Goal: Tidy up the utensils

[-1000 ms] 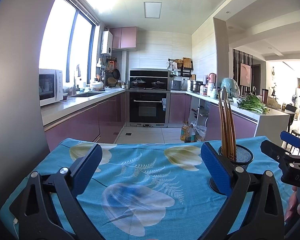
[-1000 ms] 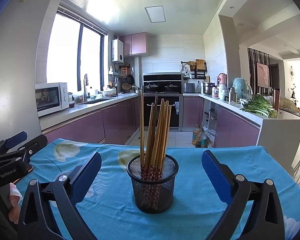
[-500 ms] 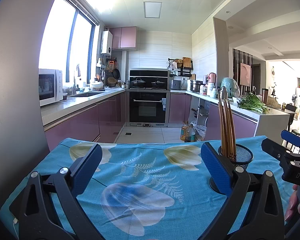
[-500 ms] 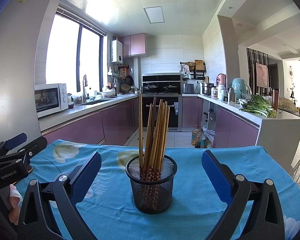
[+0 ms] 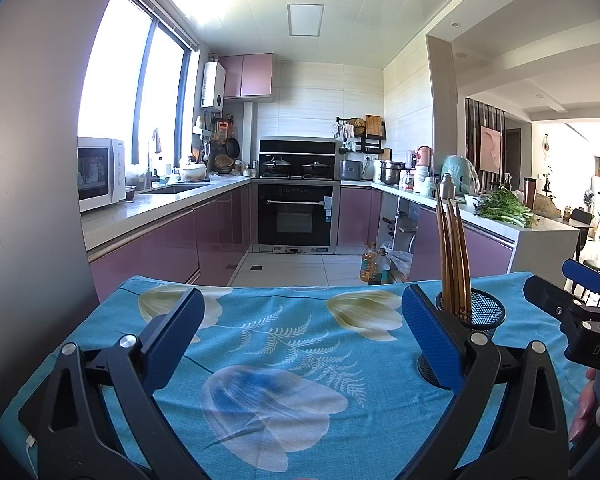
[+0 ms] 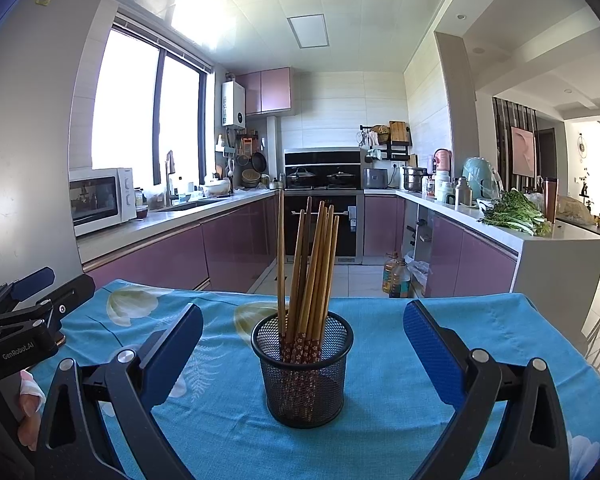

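Note:
A black mesh cup stands on the blue flowered tablecloth. Several wooden chopsticks stand upright in it, patterned ends down. My right gripper is open and empty, with the cup centred between its blue pads and a little beyond them. My left gripper is open and empty over bare cloth. In the left wrist view the cup and chopsticks sit just behind the right-hand finger. The right gripper's body shows at that view's right edge.
The table's far edge drops to a tiled kitchen floor. Purple cabinets, an oven and a microwave stand beyond. A counter with greens runs along the right. Oil bottles sit on the floor.
The right wrist view has shifted very slightly, so the cup sits a touch lower and left. Both grippers stay open and empty.

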Action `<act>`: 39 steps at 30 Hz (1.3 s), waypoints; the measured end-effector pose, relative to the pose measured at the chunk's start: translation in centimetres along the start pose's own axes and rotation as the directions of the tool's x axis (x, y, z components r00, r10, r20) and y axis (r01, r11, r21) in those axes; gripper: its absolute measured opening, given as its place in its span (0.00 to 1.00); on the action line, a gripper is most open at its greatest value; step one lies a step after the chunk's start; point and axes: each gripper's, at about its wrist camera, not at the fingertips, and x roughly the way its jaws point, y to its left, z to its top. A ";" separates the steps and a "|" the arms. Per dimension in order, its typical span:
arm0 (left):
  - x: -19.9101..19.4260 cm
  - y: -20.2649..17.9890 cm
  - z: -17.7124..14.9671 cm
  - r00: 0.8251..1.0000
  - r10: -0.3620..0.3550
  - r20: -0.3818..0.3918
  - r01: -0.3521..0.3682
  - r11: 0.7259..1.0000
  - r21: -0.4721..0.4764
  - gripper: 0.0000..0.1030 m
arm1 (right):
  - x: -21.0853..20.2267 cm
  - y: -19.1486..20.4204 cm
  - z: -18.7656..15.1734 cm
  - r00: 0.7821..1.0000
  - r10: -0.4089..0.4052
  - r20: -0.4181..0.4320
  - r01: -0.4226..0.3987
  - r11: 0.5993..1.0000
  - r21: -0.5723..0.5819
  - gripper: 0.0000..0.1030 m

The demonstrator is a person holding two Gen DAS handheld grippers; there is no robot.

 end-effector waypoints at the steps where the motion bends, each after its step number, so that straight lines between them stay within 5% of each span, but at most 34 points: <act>1: 0.0 0.0 0.0 1.000 0.000 0.000 0.000 1.000 0.000 0.95 | 0.0 0.0 0.0 1.000 0.000 0.000 0.000 1.000 0.000 0.94; 39: -0.1 -0.5 -0.3 1.000 -0.008 -0.005 0.008 1.000 -0.012 0.95 | 0.0 0.2 0.0 1.000 -0.015 0.020 0.015 1.000 0.001 0.94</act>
